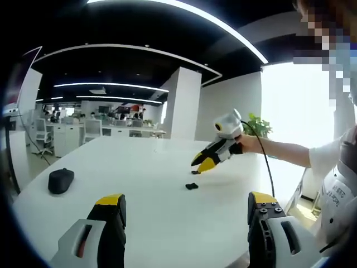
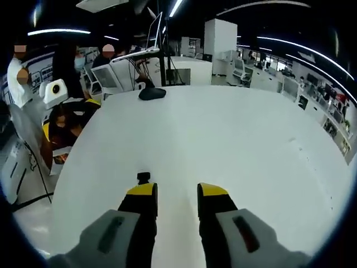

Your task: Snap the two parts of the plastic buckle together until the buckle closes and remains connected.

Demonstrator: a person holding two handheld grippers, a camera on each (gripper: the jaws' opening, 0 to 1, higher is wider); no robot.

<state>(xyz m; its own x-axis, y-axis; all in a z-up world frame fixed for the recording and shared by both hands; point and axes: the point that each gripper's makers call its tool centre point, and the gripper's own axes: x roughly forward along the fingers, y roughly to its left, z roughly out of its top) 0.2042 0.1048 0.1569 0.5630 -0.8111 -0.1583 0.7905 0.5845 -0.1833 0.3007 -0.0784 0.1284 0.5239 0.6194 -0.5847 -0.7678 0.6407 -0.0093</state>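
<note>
**White table, black buckle parts not yet joined**

Black plastic was the material of the small buckle parts, and they lay on the broad white table [image 1: 156, 167] with a gap between them. In the left gripper view one black plastic buckle piece [image 1: 191, 186] rested flat on the table, and a second, smaller black piece [image 1: 194, 172] lay just under the tips of the right gripper [image 1: 202, 163]. In the right gripper view the same small piece [image 2: 144, 177] stood just beyond the left jaw tip, beside it and not between the jaws.

The right gripper [image 2: 177, 191], grey with yellow-tipped black jaws, was opened only a little, with a narrow gap, and it held nothing. I judge it was lowered near the table to take this small piece. The left gripper [image 1: 187, 202] was opened wide and empty, held back from the parts, probably waiting for the other piece.

A dark rounded computer mouse [image 1: 61, 181] lay well apart on the table and was not in the way. The parts were not connected, so the task looked to be at its beginning.
</note>
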